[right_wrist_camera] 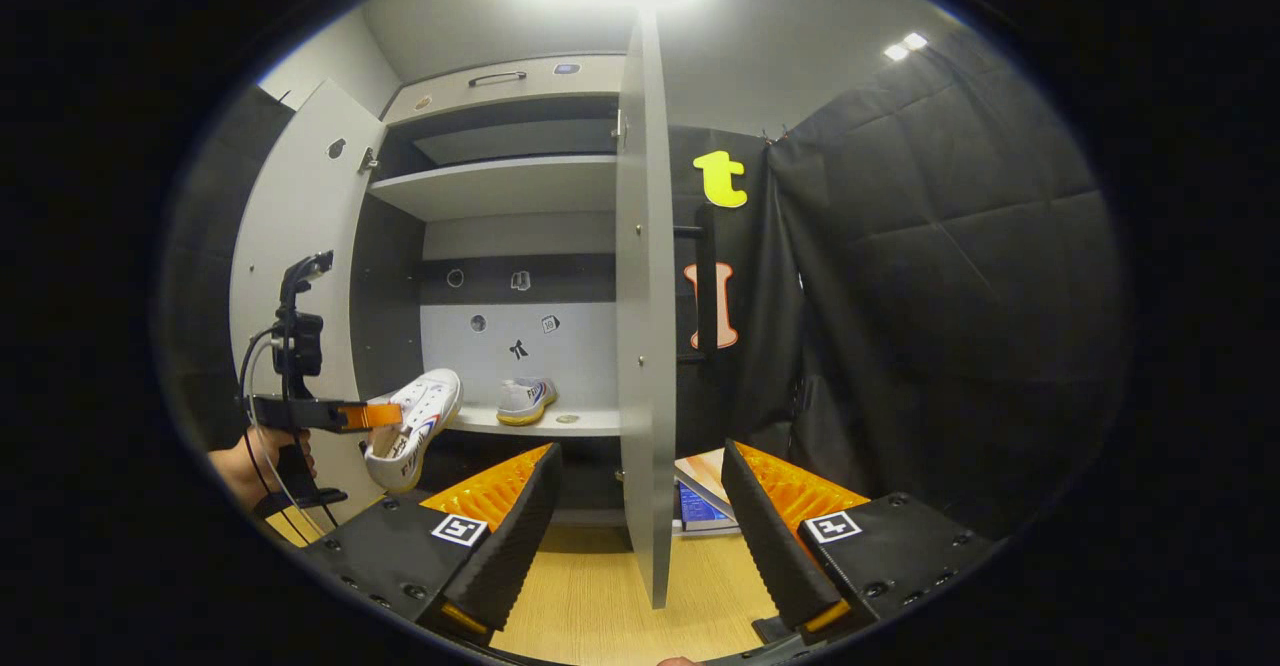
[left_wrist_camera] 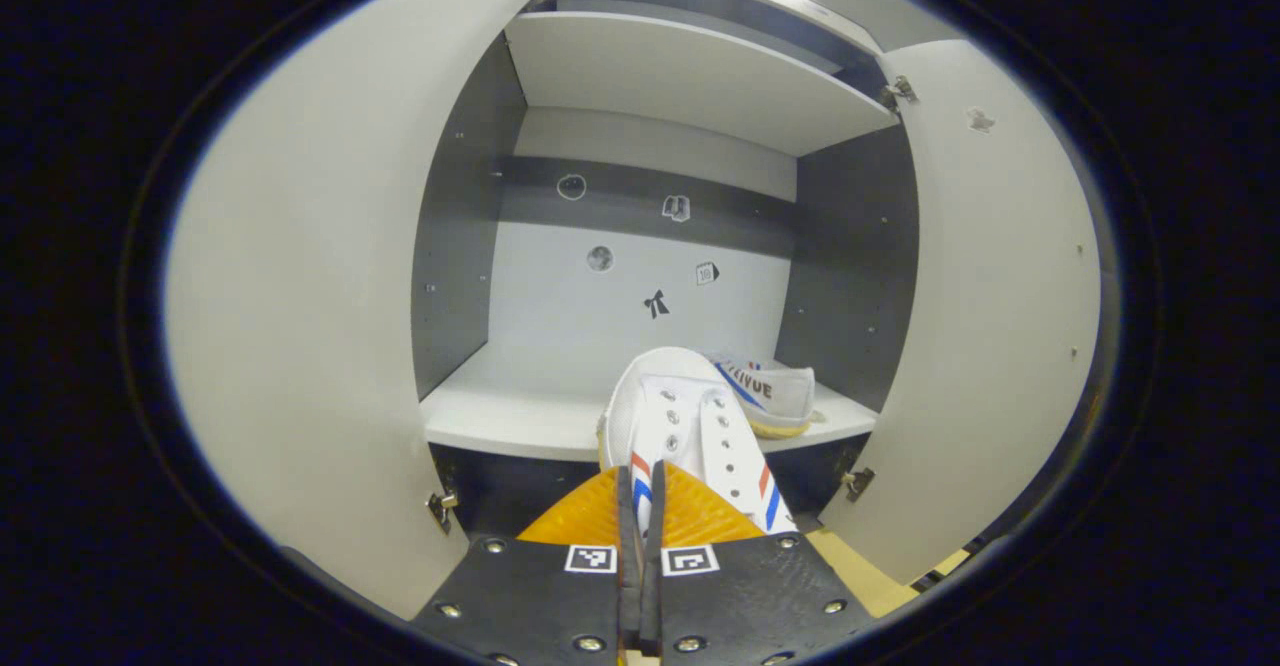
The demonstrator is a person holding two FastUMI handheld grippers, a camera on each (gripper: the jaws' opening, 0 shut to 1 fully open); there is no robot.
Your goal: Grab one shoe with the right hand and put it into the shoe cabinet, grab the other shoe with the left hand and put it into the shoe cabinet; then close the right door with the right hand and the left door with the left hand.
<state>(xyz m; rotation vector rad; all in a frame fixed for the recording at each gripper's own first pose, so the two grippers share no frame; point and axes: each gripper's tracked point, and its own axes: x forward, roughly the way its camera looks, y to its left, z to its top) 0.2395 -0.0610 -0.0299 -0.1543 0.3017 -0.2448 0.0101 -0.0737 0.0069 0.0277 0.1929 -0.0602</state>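
Shoe (left_wrist_camera: 690,426) clamped by left hand-held gripper (left_wrist_camera: 640,506); right hand-held gripper (right_wrist_camera: 640,536) gapes astride right door (right_wrist_camera: 645,346).

One shoe (right_wrist_camera: 526,400) on the cabinet shelf (right_wrist_camera: 590,423); other shoe (right_wrist_camera: 412,428) before it.

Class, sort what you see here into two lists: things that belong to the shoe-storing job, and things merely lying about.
Belongs to the job:
held shoe
shelved shoe
shoe cabinet
left door
right door
left gripper, shut on the held shoe
right gripper, open

Lying about:
stickers on the cabinet's back panel
books on the floor behind the right door
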